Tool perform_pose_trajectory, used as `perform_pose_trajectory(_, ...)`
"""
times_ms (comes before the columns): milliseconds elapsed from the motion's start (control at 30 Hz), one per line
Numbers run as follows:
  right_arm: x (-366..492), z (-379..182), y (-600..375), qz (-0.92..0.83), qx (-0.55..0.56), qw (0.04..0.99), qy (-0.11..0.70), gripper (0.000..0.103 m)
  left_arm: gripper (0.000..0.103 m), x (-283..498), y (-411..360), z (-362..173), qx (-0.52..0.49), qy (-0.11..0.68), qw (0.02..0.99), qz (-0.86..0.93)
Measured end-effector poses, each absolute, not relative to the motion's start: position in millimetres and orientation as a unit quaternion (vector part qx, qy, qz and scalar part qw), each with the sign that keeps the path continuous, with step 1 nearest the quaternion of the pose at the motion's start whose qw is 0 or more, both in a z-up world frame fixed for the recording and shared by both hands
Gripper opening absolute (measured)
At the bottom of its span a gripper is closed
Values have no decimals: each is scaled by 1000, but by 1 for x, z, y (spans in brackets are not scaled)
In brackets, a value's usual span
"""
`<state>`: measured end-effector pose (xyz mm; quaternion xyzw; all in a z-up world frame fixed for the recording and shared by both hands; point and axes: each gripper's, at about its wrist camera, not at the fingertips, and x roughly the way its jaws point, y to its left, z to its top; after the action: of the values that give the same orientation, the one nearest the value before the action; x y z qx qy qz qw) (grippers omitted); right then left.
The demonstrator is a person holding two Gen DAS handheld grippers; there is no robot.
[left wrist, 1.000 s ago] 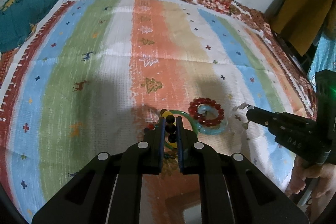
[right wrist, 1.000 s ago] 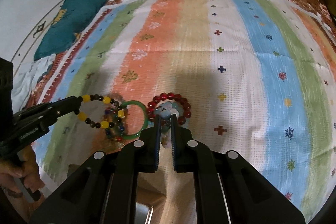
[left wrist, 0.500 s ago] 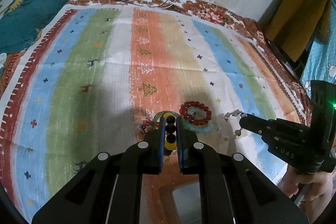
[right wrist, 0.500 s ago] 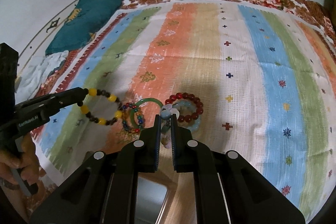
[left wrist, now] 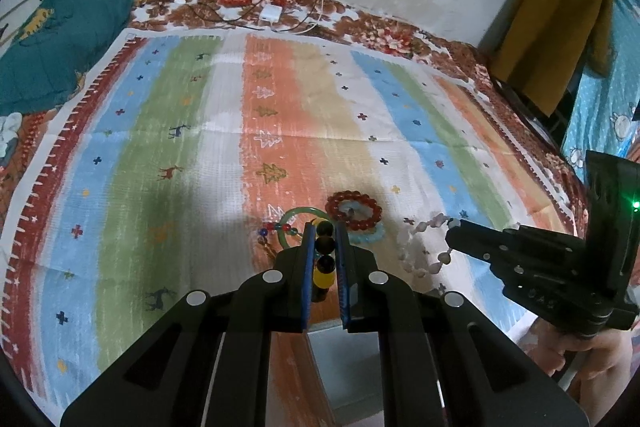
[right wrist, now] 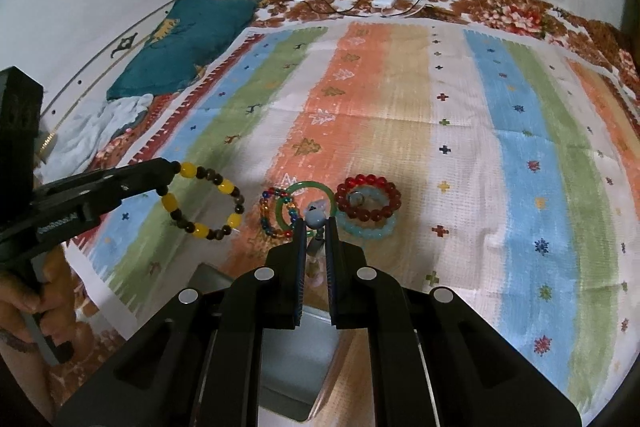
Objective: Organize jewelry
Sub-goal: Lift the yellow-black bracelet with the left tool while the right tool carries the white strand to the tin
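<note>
My left gripper [left wrist: 324, 229] is shut on a bracelet of yellow and dark beads [left wrist: 323, 277]. In the right wrist view that bracelet [right wrist: 202, 203] hangs as a loop from the left gripper's tip [right wrist: 173, 169], above the striped rug [right wrist: 460, 155]. The right gripper [right wrist: 315, 223] is shut on a pale bead bracelet with a small charm [right wrist: 317, 213]. It dangles from the right gripper [left wrist: 452, 233] as a pale string [left wrist: 418, 247]. Left lying on the rug are a green bangle [right wrist: 310, 187], a multicolour bead bracelet [right wrist: 266, 213], and a red bead bracelet [right wrist: 368, 203] on a light blue one [right wrist: 374, 231].
A grey open box [right wrist: 280, 363] sits just below both grippers at the rug's near edge. A teal cushion [left wrist: 52, 47] lies at the far left. Cables and a white charger [left wrist: 270, 14] rest by the wall. A yellow garment [left wrist: 548, 31] hangs at the right.
Both grippers have risen and drawn back from the pile, each carrying its bracelet clear of the rug. The bracelets on the rug have stayed put.
</note>
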<state>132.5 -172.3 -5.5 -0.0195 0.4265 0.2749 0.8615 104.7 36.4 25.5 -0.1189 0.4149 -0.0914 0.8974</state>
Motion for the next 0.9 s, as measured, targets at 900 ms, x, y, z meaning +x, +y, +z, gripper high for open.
perform_pose_trajectory(900,77,-10,-181,316,-11,845,432,10,9,44,9,26,-103,411,898,-120)
